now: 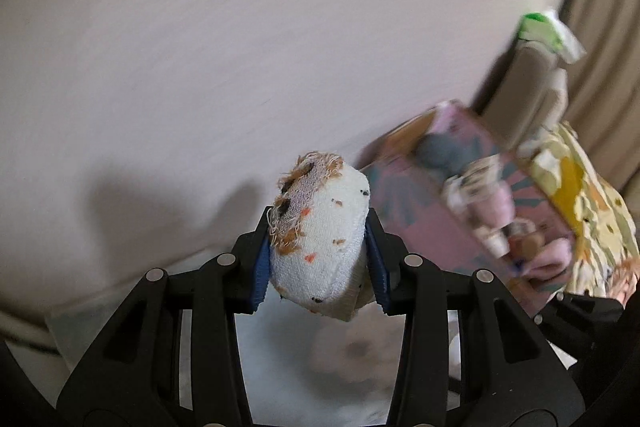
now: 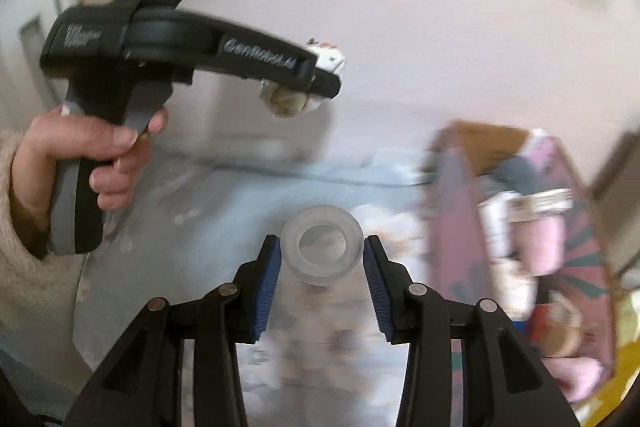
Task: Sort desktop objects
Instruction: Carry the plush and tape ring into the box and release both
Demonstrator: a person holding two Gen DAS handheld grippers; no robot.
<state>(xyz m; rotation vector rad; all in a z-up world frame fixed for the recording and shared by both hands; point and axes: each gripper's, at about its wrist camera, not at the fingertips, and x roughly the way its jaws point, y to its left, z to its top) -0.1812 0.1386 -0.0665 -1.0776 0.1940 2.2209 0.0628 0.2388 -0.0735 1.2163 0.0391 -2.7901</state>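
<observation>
Nearest the right wrist camera, the right tool (image 2: 323, 259) grips a translucent tape roll (image 2: 322, 250), its blue pads pressed to the ring's two sides, held up above a pale blue mat (image 2: 168, 227) that is blurred by motion. In the left wrist view, the left tool (image 1: 318, 251) is clamped on a rolled white sock (image 1: 318, 227) with orange and black flecks and a frayed end, also lifted clear of the counter (image 1: 200, 47). Both things look to be in mid-carry, so the step in hand is probably transport toward the storage boxes. Just beyond and to the right stands a pink patterned box (image 2: 452, 227), open at the top, holding what appear to be rolled pink and grey cloth items and small packets, too blurred to name. Beside it, farther right, sits a yellow patterned box (image 1: 592, 211); its contents are not visible. The next move likely calls for bringing each tool over the fitting box and lowering before release, with care that the two tools do not collide above the openings.
</observation>
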